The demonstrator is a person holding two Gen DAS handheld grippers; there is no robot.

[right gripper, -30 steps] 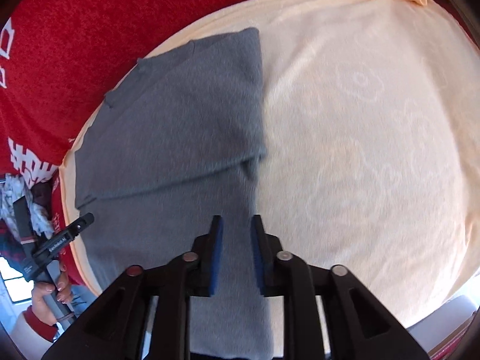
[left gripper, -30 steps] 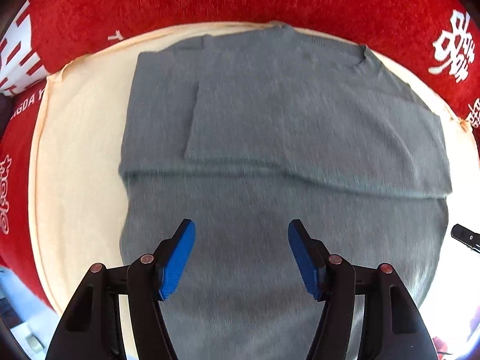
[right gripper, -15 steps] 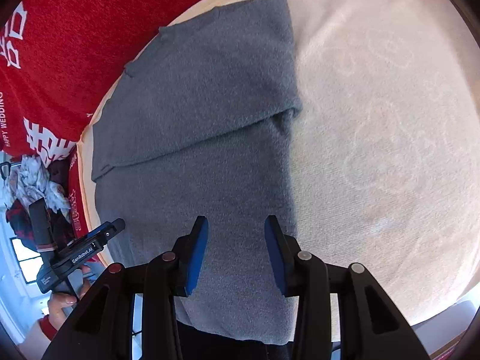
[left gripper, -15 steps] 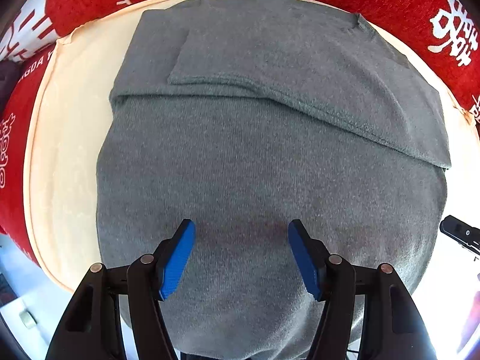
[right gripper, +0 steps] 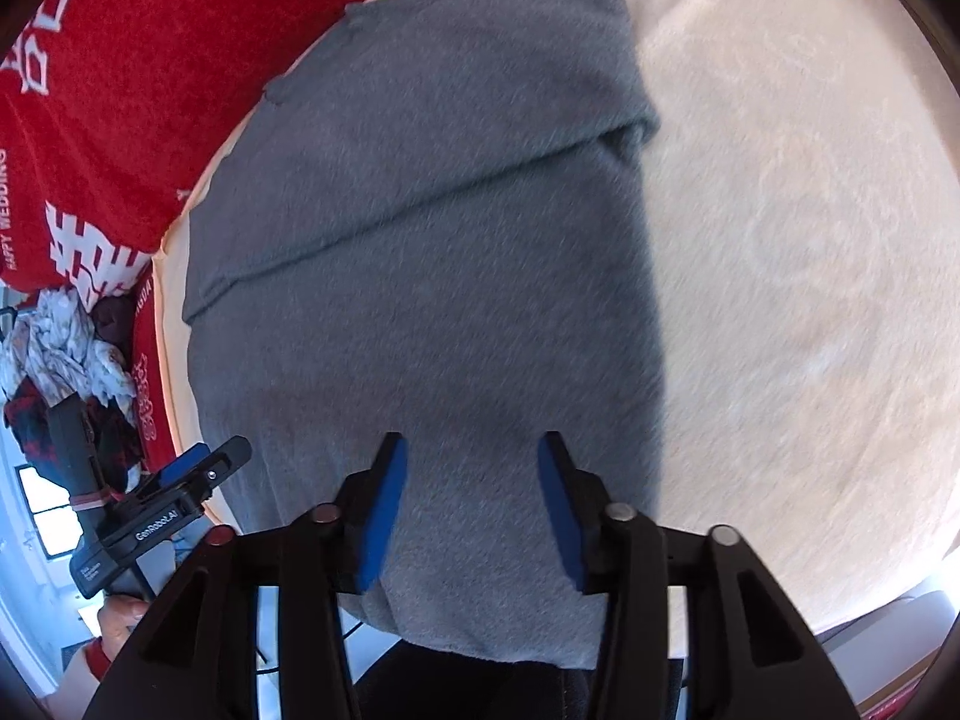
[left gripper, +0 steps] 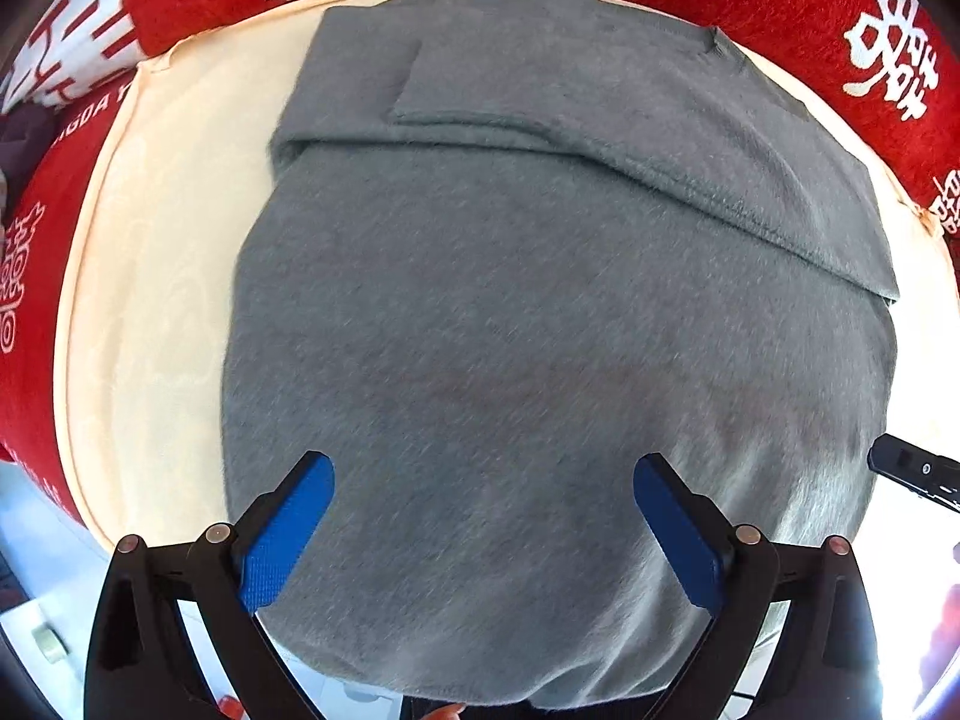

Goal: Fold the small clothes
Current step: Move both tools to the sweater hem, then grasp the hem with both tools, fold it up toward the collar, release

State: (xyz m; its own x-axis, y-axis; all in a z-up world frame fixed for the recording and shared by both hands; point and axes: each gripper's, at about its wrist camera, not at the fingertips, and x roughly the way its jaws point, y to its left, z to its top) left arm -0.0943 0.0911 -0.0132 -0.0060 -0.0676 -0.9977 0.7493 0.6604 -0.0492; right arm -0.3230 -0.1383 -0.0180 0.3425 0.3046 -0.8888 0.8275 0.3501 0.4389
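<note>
left gripper [left gripper: 483, 531] gaping wide, empty | right gripper [right gripper: 474, 498] parted, empty | risk: hem of sweater [left gripper: 540, 330] at 6 o'clock overhanging, sliding off towel [right gripper: 810, 240]

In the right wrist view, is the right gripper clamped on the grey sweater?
No. The right gripper has its blue pads apart, with the grey sweater lying flat on the cream cloth beneath the gap.

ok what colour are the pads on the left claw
Blue, on the left claw; the pads show best in the left wrist view.
</note>
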